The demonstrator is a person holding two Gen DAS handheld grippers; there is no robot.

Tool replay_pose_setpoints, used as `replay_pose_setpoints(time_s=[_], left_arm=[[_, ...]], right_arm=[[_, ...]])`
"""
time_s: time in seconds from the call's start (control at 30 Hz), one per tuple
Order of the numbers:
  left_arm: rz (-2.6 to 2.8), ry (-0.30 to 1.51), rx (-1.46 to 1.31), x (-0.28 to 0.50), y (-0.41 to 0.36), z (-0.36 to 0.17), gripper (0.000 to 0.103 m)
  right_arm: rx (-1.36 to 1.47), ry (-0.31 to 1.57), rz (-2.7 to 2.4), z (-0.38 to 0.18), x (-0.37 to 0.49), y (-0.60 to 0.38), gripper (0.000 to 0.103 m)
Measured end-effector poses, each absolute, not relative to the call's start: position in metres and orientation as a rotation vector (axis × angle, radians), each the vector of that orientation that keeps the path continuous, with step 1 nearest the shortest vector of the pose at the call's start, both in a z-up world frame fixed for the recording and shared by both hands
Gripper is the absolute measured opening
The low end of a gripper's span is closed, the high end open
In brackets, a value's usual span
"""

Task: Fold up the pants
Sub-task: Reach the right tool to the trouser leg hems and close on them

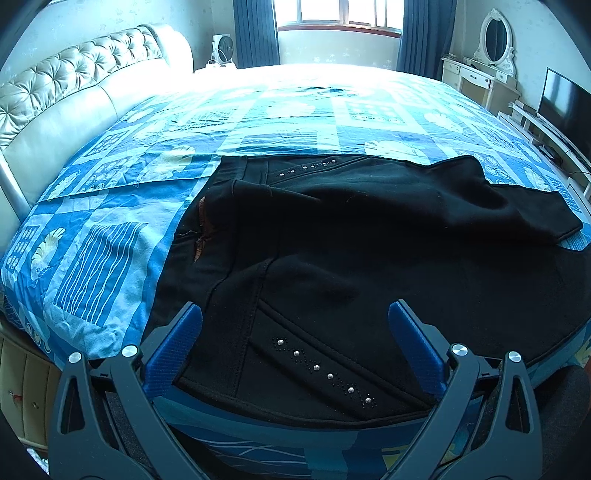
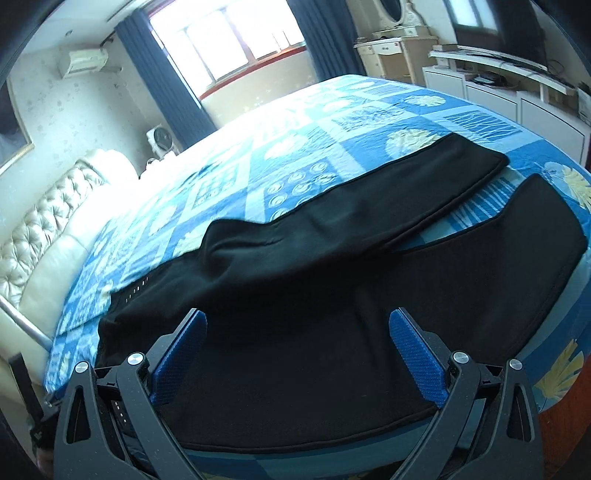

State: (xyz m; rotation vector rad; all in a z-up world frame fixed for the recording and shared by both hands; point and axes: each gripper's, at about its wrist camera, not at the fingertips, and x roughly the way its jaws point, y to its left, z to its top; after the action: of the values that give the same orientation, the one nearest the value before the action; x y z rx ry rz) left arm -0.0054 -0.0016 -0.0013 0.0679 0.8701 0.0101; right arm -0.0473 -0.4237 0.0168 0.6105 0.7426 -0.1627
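Both wrist cameras are looking low and close across the bed's near edge. The left is facing the pants [image 1: 332,240] waistband end, the right the legs; they are sharing the window beyond.

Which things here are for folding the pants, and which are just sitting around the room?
For the job: black pants, left gripper, right gripper, bed.

Just around: fan, mirror, TV, curtains.
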Motion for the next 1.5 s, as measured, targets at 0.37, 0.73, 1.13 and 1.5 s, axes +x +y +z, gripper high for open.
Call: replay_pose_setpoints(time_s=[0.37, 0.73, 1.13, 1.5], left_arm=[[0.053, 0.896, 0.061, 0.003, 0.002, -0.009, 0.101], [0.085, 0.931, 0.089, -0.005, -0.006, -0.014, 0.101], [0.109, 0.940, 0.095, -0.001, -0.004, -0.017, 0.101], [0.085, 0.957, 0.103, 0.005, -0.003, -0.027, 0.101]], right_arm=[[1.623, 0.359, -0.267, -0.073, -0.148, -0.605, 0.099], [1.825, 0.080, -0.156, -0.111, -0.104, -0.623, 0.099], [1.621, -0.033, -0.479, -0.091, -0.148, -0.663, 0.099], [1.440, 0.346, -0.579, -0.113, -0.158, -0.684, 0.098]])
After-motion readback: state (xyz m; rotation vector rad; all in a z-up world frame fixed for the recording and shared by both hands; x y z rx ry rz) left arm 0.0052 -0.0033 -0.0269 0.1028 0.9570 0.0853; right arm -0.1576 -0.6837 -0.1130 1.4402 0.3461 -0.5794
